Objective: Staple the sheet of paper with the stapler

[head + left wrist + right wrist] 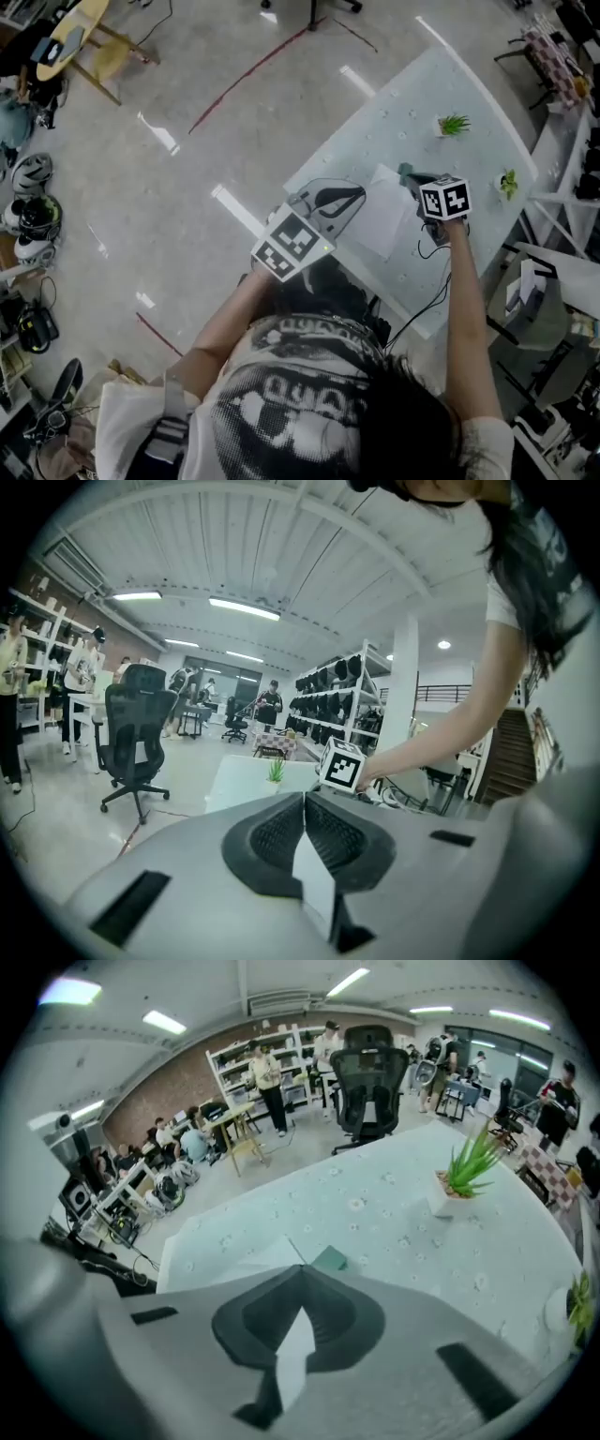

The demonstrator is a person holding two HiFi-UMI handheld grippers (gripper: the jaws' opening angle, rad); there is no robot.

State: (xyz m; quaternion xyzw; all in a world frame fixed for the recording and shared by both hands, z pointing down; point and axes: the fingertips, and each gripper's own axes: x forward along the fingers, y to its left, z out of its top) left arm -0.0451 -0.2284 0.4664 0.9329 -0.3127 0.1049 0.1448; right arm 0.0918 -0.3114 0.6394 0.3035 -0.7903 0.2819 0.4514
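White short-sleeved T-shirt (pixel 309 403) with a dark grey print; long dark hair (pixel 417 422). The left gripper (pixel 356 195) and right gripper (pixel 408 175) are pale grey shells with black pads and black-and-white marker cubes. A black cable (pixel 427 302) trails.

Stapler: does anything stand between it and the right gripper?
Nothing visible does. The stapler lies on the table just past the tips of the shut right gripper, beside the sheet of paper.

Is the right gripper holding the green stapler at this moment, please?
No, the right gripper has its jaws shut together with nothing between them, and the stapler lies on the table beyond their tips.
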